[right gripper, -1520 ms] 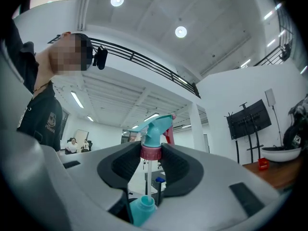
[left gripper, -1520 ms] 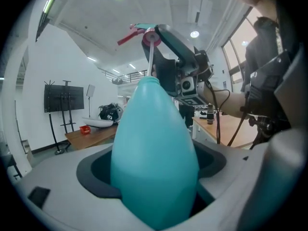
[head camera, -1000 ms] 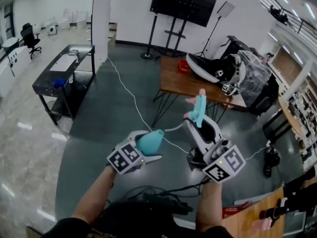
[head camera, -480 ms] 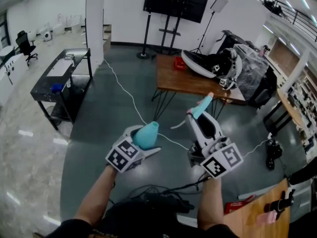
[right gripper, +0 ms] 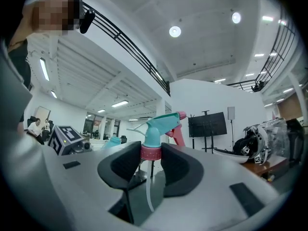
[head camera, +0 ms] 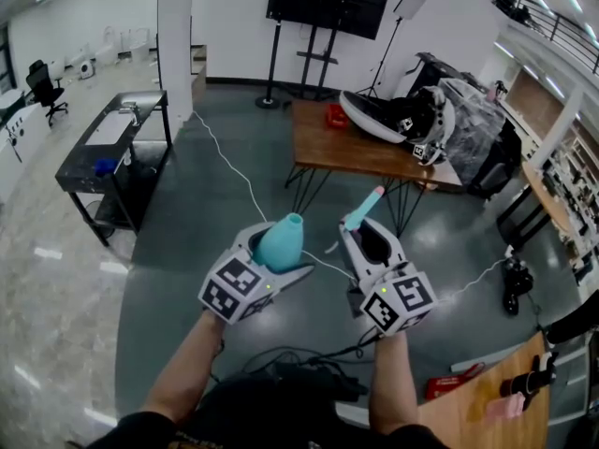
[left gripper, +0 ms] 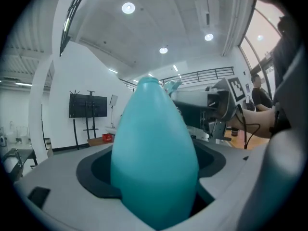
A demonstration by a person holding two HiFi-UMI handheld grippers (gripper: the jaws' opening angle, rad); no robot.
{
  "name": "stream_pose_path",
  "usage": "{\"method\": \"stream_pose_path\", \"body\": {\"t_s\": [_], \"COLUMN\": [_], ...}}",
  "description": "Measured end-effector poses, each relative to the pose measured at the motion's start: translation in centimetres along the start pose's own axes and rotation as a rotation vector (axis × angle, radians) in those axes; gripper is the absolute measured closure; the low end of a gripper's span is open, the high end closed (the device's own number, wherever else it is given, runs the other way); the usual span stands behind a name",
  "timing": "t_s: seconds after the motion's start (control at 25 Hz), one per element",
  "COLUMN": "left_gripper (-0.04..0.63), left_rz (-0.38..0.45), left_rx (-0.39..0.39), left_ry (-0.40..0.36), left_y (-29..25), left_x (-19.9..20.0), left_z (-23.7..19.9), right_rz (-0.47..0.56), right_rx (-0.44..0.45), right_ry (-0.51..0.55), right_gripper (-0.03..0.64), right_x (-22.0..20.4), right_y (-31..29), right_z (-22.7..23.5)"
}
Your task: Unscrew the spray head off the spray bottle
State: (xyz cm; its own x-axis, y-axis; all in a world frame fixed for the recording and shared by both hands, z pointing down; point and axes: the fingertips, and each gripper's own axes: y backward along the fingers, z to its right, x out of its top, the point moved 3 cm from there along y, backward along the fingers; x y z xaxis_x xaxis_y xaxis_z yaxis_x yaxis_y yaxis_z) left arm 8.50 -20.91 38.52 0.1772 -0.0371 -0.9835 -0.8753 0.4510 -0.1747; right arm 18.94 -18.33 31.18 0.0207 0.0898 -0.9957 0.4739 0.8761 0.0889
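Note:
The teal bottle body (head camera: 279, 243) stands with its open neck up, and my left gripper (head camera: 278, 262) is shut on it; in the left gripper view the bottle (left gripper: 154, 153) fills the space between the jaws. The spray head (head camera: 362, 209), teal with a pink nozzle, is off the bottle and to its right. My right gripper (head camera: 358, 241) is shut on it. In the right gripper view the pads press the pink collar (right gripper: 150, 152) of the spray head (right gripper: 161, 125), and the white dip tube (right gripper: 147, 192) hangs free below. Both grippers are held in the air above the floor.
A wooden table (head camera: 374, 157) with a red item and black-and-white gear stands ahead. A black cart (head camera: 112, 148) is at the left, a screen on a stand (head camera: 323, 3) at the back. Cables run over the dark floor (head camera: 234, 185). Another wooden tabletop (head camera: 487, 410) is at lower right.
The right gripper came down and toward me with the spray head, which now points up and away. The left gripper lifted the bottle slightly, closer to the right gripper.

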Motion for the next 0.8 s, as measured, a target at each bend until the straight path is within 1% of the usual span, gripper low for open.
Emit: {"method": "stream_pose_path", "body": {"t_s": [0.12,0.32,0.52,0.8], "left_gripper": [0.163,0.163,0.163,0.163], "left_rz": [0.01,0.008,0.011,0.009], "left_rx": [0.0,-0.012,-0.002,0.001], "left_ry": [-0.014,-0.001,-0.005,-0.005], "left_y": [-0.2,-0.1,0.1,0.2], "left_x": [0.2,0.1,0.2,0.0], "left_z": [-0.1,0.0,-0.3,-0.5], "right_rz": [-0.03,-0.05,-0.055,-0.049], "right_rx": [-0.011,-0.019,-0.024,-0.017], "right_ry": [0.007,-0.011,-0.024,0.009], "right_gripper": [0.48,0.482,0.482,0.483], "right_x": [-1.2,-2.4,-2.8,-2.7], "right_y": [-0.2,-0.3,-0.5,-0.5], "right_z": [0.0,-0.1,-0.3,-0.8]}}
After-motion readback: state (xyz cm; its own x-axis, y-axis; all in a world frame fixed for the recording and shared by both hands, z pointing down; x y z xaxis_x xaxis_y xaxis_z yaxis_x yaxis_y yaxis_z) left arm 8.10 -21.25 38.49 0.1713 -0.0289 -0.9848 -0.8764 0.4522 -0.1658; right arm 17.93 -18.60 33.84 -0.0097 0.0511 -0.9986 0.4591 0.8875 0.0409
